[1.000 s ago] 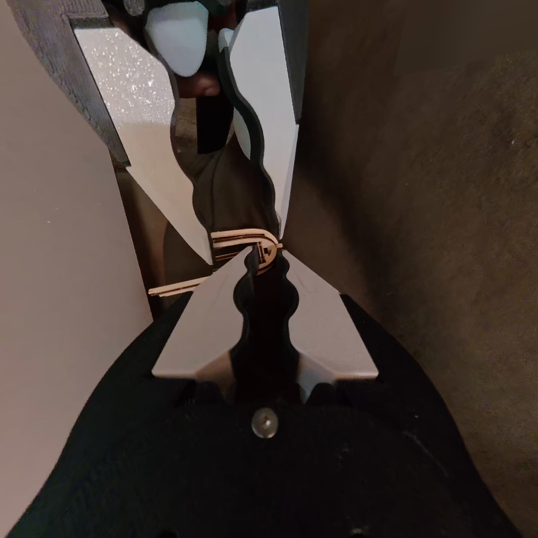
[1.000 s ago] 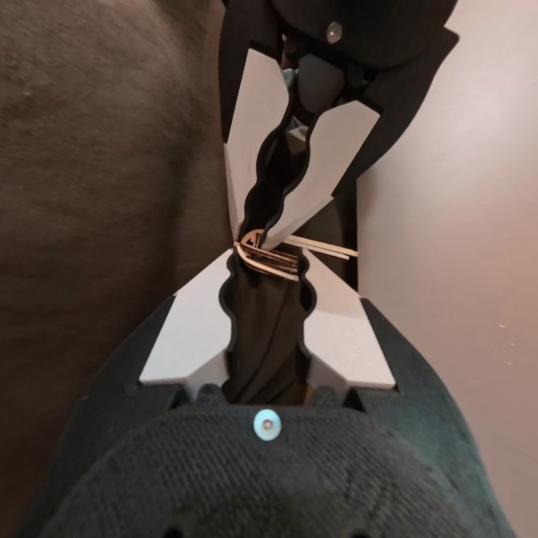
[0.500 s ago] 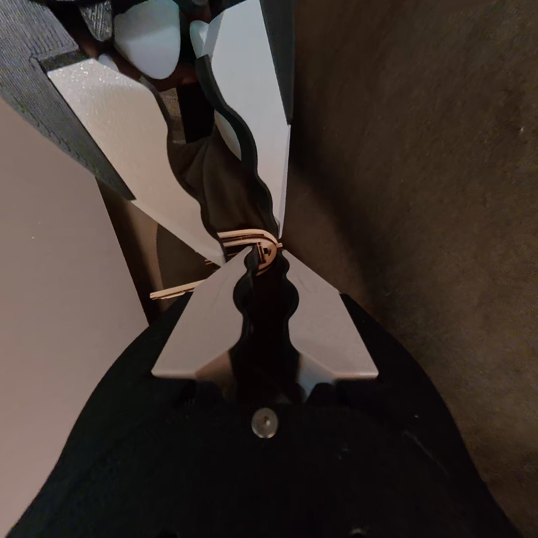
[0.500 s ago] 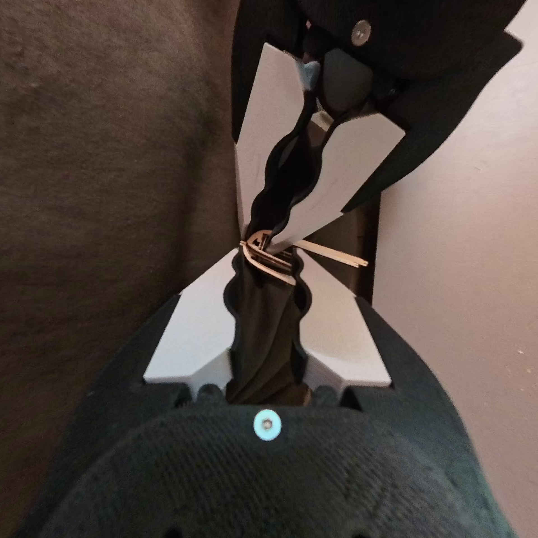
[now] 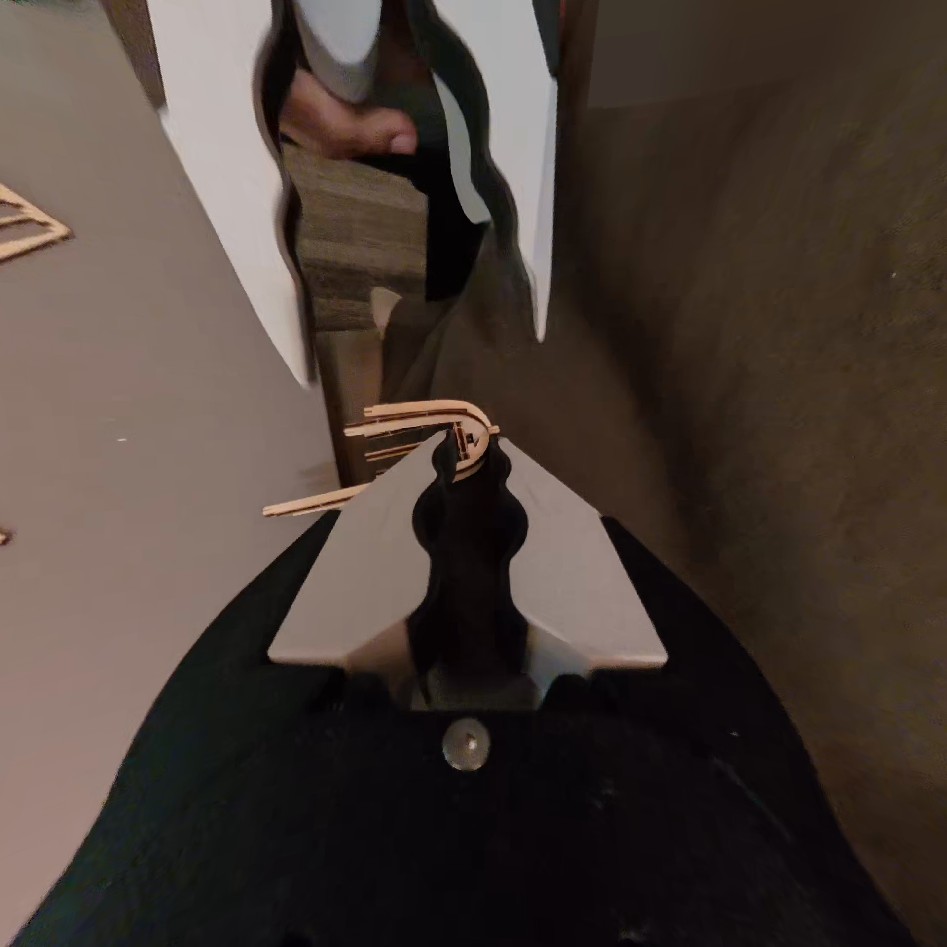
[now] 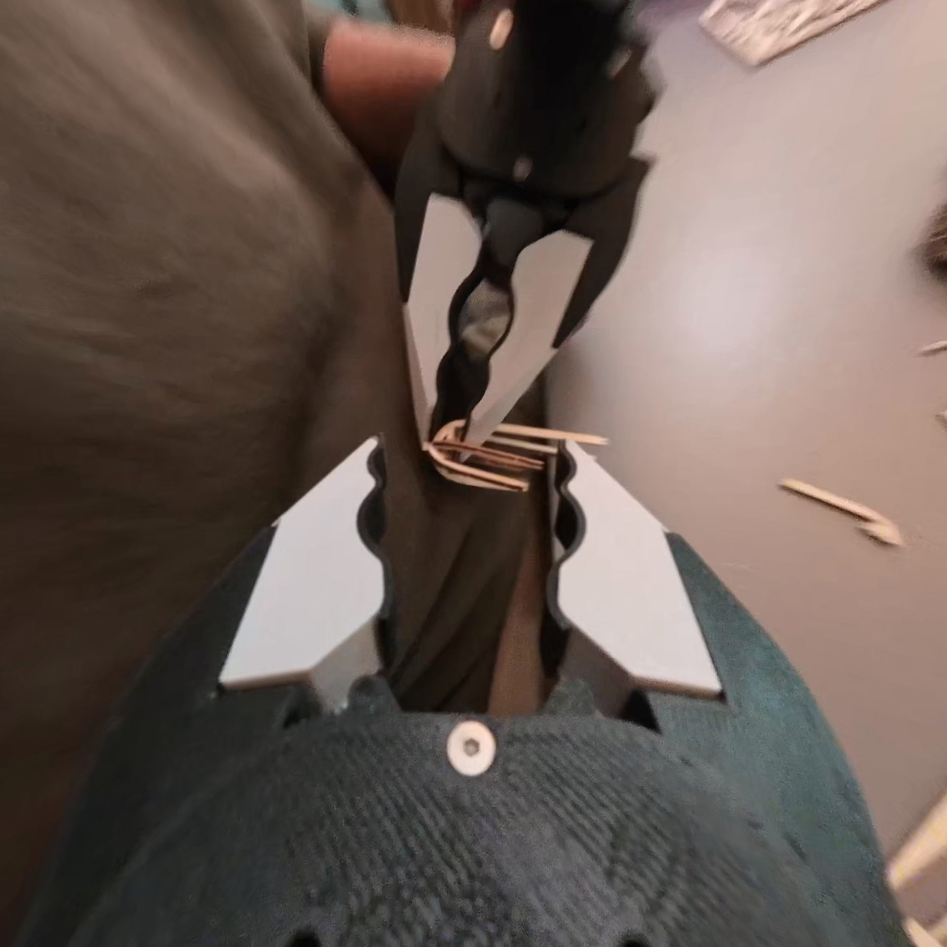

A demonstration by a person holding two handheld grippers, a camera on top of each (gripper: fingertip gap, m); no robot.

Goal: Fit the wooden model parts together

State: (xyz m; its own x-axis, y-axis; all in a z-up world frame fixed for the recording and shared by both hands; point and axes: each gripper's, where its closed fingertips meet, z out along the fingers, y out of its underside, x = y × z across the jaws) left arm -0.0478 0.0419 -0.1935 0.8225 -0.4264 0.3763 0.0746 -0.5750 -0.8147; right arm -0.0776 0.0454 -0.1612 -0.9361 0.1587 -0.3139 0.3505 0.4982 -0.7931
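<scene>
Over the grey table [image 5: 128, 358], my right gripper [image 6: 469, 451] has let go, jaws spread, while my left gripper [image 5: 469, 451] pinches the thin curved wooden model piece [image 5: 435, 417], so it looks joined.

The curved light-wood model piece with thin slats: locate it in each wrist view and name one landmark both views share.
Left wrist view: the curved light-wood model piece sits just above centre, pinched at its bend by the left gripper.
Right wrist view: the piece sits centre, between the open right gripper's tips, hanging from the left gripper reaching down from above.
Shared landmark: the grey tabletop.
</scene>
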